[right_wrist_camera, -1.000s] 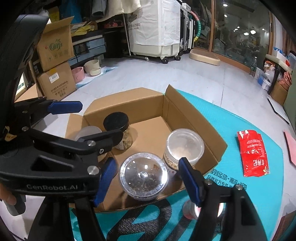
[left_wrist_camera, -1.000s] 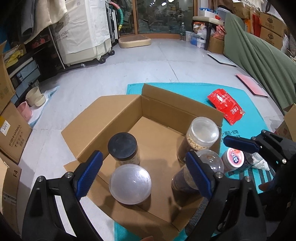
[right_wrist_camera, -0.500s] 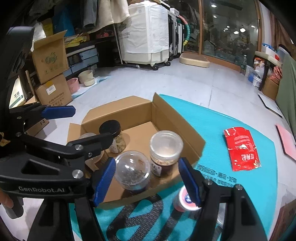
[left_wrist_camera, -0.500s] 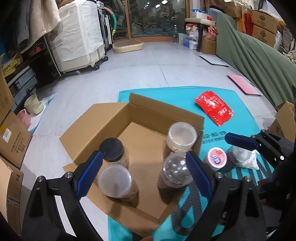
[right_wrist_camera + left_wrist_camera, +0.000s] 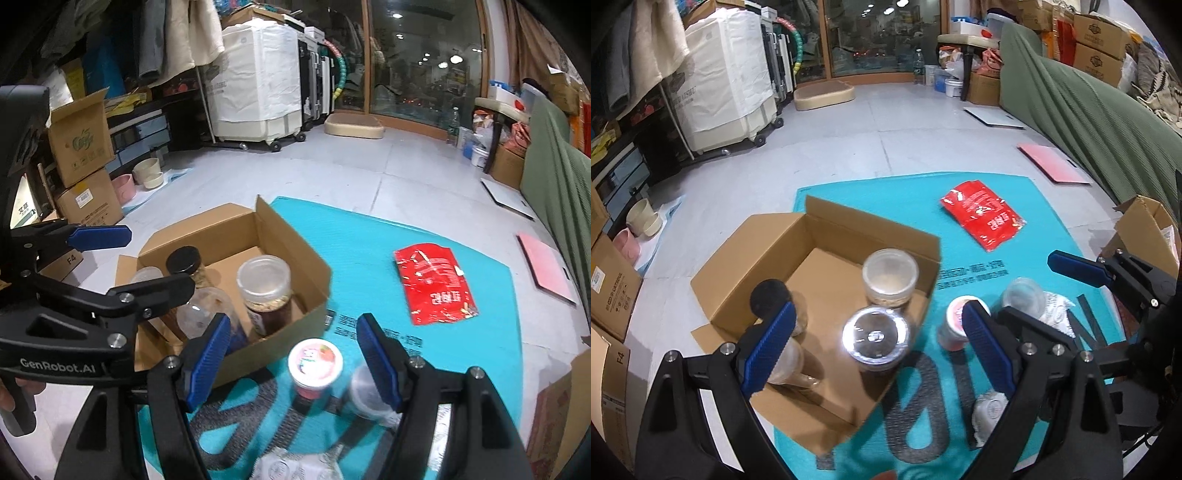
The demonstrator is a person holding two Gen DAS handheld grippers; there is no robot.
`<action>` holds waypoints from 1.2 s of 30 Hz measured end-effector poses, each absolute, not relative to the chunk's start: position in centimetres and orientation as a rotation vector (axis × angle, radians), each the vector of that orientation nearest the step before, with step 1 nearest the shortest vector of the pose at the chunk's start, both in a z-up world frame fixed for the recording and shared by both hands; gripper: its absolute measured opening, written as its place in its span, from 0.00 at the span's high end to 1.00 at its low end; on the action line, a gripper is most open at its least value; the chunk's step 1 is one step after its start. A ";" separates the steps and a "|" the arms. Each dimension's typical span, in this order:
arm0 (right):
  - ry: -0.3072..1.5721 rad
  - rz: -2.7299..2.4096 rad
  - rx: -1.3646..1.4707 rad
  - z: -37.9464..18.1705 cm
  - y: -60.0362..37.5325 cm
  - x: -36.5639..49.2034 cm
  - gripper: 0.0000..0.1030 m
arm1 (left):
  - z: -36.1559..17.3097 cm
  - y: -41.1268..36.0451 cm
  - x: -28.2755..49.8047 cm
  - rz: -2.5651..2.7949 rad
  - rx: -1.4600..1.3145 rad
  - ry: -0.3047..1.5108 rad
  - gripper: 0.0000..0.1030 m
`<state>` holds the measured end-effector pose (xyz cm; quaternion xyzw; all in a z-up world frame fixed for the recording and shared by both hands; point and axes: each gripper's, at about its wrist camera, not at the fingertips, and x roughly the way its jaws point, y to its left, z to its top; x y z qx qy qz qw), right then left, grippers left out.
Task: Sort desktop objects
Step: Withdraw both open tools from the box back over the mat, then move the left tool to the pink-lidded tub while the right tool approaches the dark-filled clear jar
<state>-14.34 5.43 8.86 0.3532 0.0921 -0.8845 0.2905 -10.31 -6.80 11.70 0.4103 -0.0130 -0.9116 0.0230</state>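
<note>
**Jars Seen in Carton, Both Grippers Empty**

While four jars are kept inside the cardboard box (image 5: 827,236), nothing is held by either tool. The left gripper (image 5: 875,347) is seen with jaws spread wide over the box's near edge, above the clear-lidded jar (image 5: 875,336). The right gripper (image 5: 291,362) is held with jaws parted and empty above the pink-lidded cup (image 5: 315,360), which is left standing on the teal mat (image 5: 369,243) just outside the box. A red packet (image 5: 434,282) is seen lying farther out on the mat.
</note>
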 end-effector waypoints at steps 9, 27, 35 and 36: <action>0.229 -2.417 0.938 9.5 9.7 -13.7 0.31 | 11.9 -3.5 -10.3 -2.865 1.287 -0.050 0.11; 0.158 -2.514 1.028 6.7 17.2 -12.3 0.29 | 8.0 2.1 -9.8 -2.910 1.336 -0.068 0.11; 0.164 -2.502 1.068 4.0 17.9 -11.4 0.29 | 4.4 2.1 -9.8 -2.880 1.393 0.010 0.11; 0.170 -2.497 1.065 3.7 17.8 -11.4 0.29 | 4.1 1.9 -9.8 -2.878 1.394 0.019 0.11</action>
